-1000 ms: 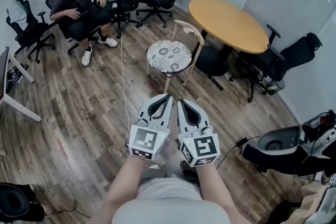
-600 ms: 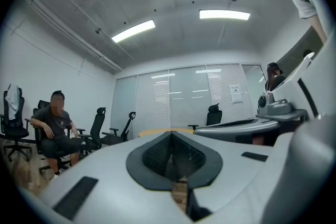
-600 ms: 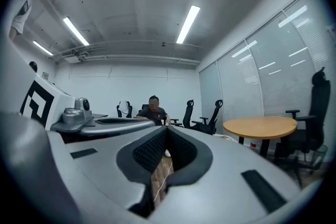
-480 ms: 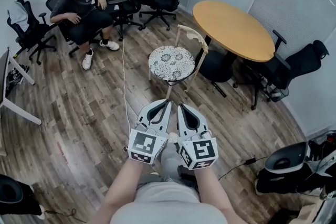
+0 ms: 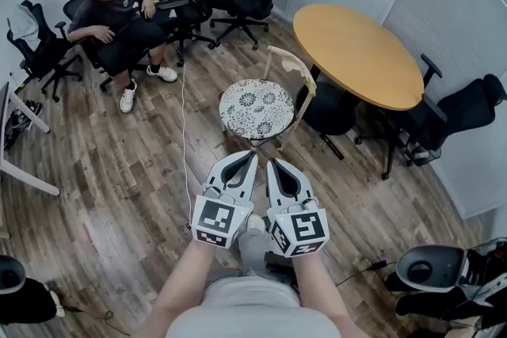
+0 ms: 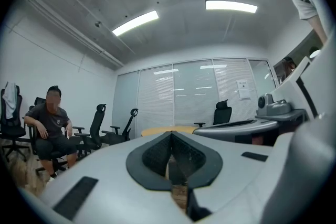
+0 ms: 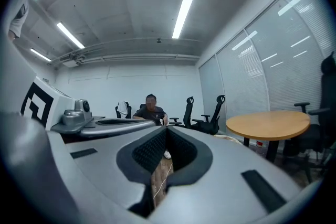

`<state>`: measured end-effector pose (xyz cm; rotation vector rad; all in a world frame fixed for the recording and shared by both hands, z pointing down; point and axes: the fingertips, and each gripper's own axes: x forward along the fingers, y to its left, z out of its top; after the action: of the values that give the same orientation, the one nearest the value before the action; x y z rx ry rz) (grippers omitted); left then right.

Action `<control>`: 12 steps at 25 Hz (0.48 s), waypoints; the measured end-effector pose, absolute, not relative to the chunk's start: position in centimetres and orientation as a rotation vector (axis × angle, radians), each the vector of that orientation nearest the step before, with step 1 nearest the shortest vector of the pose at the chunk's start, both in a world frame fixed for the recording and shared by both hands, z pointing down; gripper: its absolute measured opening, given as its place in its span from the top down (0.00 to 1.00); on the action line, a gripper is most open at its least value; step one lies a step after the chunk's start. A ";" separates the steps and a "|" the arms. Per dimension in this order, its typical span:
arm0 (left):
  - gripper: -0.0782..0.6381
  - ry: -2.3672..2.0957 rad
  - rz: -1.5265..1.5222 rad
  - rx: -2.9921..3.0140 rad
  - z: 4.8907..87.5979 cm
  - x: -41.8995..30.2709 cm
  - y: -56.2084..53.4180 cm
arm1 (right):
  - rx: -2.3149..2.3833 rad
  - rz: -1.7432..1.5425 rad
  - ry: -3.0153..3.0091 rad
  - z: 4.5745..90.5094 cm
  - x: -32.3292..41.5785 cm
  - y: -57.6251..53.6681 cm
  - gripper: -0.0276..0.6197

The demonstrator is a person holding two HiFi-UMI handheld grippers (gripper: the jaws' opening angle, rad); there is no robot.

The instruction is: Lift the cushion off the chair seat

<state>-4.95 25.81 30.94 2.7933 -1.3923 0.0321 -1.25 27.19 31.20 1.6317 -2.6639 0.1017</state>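
- The cushion (image 5: 256, 108) is round and flat, white with dark flower-like roundels all over its top.
- It lies on the seat of a pale wooden chair (image 5: 295, 64) with a curved back rail. The chair stands on the wood floor (image 5: 119, 170) just beside a round, yellow-topped table (image 5: 356, 51).
- The print is too small to make out in detail. The seat under the cushion is hidden, and only bits of the chair's legs show below it.
- Neither gripper view shows the cushion. Each gripper's own grey jaws fill the lower field, with only a sliver of floor visible through the gap behind the tips.
- In the head view the left gripper (image 5: 251, 157) and the right gripper (image 5: 272, 163) are side by side, both pointing towards the cushion. They are near its closest edge but clearly apart from it.
- Both grippers have their jaws closed tip to tip, with nothing between them.
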 end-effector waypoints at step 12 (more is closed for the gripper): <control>0.90 -1.477 0.069 2.730 31.1 -1.3 13.0 | 1.503 0.147 -2.731 30.9 2.1 14.4 0.92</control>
<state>-1.28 13.03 31.15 2.7303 -1.4766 0.0691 2.07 14.42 30.87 1.5029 -2.7311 0.1475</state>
